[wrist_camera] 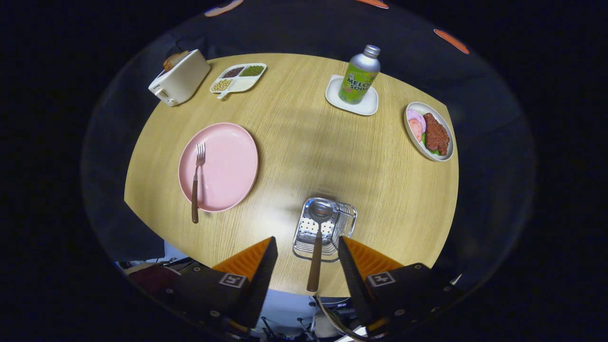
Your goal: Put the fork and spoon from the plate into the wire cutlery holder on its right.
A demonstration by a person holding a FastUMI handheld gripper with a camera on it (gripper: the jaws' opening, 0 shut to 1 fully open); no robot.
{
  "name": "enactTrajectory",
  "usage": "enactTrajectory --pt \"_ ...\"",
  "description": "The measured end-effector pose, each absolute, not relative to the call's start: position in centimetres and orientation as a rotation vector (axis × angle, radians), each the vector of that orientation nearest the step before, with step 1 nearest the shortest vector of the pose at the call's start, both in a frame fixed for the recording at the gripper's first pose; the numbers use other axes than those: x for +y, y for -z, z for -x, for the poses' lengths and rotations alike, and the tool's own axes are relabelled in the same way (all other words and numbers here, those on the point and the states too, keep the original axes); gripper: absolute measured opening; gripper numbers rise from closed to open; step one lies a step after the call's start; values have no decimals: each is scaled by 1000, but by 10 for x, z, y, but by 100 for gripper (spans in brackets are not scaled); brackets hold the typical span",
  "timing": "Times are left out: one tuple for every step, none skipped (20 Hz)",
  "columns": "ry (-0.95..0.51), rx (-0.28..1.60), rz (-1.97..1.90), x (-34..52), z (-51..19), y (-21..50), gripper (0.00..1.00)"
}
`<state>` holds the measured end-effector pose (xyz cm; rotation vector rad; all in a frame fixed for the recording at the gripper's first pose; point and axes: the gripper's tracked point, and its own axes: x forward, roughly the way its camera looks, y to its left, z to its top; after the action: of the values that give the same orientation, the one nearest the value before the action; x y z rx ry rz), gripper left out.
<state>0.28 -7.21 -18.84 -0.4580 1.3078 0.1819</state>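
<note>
gripper (pixel 308 247) hanging above table's (pixel 304 156) near edge, fingers apart, touching nothing | spoon (pixel 317 237) lying between them, bowl in wire holder (pixel 324 228), handle overhanging edge | fork (pixel 196 183) resting on pink plate (pixel 223 166) at 10 o'clock, bare tabletop between.

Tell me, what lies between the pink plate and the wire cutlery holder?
Only bare wooden table separates the pink plate from the wire cutlery holder in the gripper view.

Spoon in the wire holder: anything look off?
Yes. The spoon lies flat across the wire cutlery holder, bowl inside, handle sticking out over the near rim between the open gripper fingers. The fork rests on the pink plate.
</note>
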Motion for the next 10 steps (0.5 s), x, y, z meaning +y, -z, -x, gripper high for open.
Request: enactTrajectory --pt "-183 1275 460 -67 -6 185 96" --pt "-180 1242 466 -63 -10 183 99" --pt "-177 1209 468 -57 -13 180 100" --pt "-187 1166 460 -47 -18 178 100" --pt "-197 1134 450 -37 -18 178 100" --pt "-203 1106 440 -29 -19 178 100" --pt "-215 1079 426 -19 -19 178 100" --pt "-229 1049 407 -7 -18 178 100" --pt "-239 1027 381 5 -17 181 100" --pt "-249 998 353 17 -18 184 99"
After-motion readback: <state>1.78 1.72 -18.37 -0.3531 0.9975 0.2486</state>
